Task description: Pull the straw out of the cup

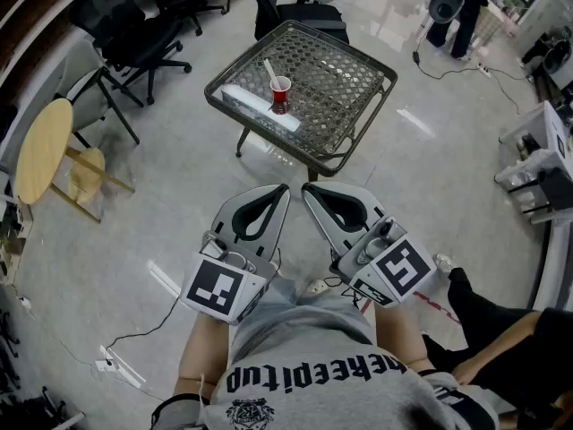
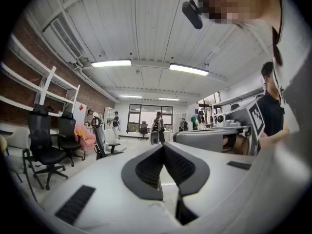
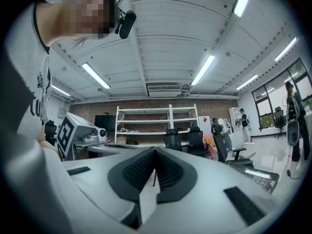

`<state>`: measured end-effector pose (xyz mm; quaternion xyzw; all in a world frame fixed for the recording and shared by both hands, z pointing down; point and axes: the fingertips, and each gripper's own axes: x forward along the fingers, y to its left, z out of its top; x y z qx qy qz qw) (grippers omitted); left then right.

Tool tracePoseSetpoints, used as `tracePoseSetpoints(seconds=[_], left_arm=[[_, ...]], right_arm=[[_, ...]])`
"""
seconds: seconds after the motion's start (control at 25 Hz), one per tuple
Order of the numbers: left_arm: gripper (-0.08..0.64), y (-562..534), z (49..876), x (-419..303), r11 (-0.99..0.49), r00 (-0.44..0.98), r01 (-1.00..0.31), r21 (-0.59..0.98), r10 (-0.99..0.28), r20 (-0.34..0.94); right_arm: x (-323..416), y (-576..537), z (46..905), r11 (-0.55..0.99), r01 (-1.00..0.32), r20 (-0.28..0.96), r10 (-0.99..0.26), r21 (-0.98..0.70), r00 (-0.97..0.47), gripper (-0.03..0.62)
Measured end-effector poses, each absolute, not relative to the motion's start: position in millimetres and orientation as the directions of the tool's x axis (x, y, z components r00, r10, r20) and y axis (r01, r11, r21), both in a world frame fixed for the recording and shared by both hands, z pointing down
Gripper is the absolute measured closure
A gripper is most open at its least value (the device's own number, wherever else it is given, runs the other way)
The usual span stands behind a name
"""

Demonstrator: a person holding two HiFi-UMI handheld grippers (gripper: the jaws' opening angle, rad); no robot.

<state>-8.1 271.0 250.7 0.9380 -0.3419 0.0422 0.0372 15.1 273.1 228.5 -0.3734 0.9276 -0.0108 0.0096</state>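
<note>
A: Where's the straw?
B: In the cup [image 1: 280, 95] on the mesh tabletop [image 1: 349, 97], at 12 o'clock from both tongs and well apart from them. The cup sits toward the tabletop's 9 o'clock side. The straw [image 1: 269, 68] sticks out past the rim, leaning to 11 o'clock.
A: Tongs?
B: Left tongs [image 1: 284, 189] closed tip to tip, nothing between. Right tongs [image 1: 307, 189] same: pads together, empty. Both are held close in front of the person, tips nearly side by side, pointing at the tabletop.
A: Anything by the cup?
B: A white flat strip [image 1: 255, 106] just beside it at 7 o'clock. Can't tell if they touch.
A: How will it handle?
B: My read: the straw is thin, light and hollow. It crushes under a hard squeeze and is smooth enough to slip under a weak one. The cup looks small and light, so it's likely to tip or ride up with the straw. Can't see whether there's liquid inside.
A: Grip point?
B: The exposed length above the rim, pads across it, moderate squeeze. Pull along its lean, up toward 11 o'clock. The other tongs should pinch the cup wall low and gently, since a thin wall buckles.
A: Risk?
B: Knocking the cup over on approach. The mesh gives it uneven footing.
</note>
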Motion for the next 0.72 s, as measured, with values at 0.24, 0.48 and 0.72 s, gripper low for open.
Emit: tracePoseSetpoints(seconds=[0.24, 0.48, 0.72], left_arm=[[0.537, 261, 246, -14, -0.767, 0.766, -0.641, 0.036, -0.637, 0.086], [0.537, 246, 247, -25, -0.772, 0.771, -0.634, 0.038, -0.628, 0.103], [0.537, 232, 250, -36, -0.785, 0.785, -0.618, 0.038, -0.613, 0.090]], right_arm=[[8, 264, 227, 0.719, -0.694, -0.005, -0.695, -0.025, -0.719, 0.591], [-3, 248, 225, 0.717, -0.697, -0.003, -0.697, -0.020, -0.717, 0.591], [-16, 236, 229, 0.705, -0.709, 0.000, -0.710, -0.015, -0.705, 0.588]])
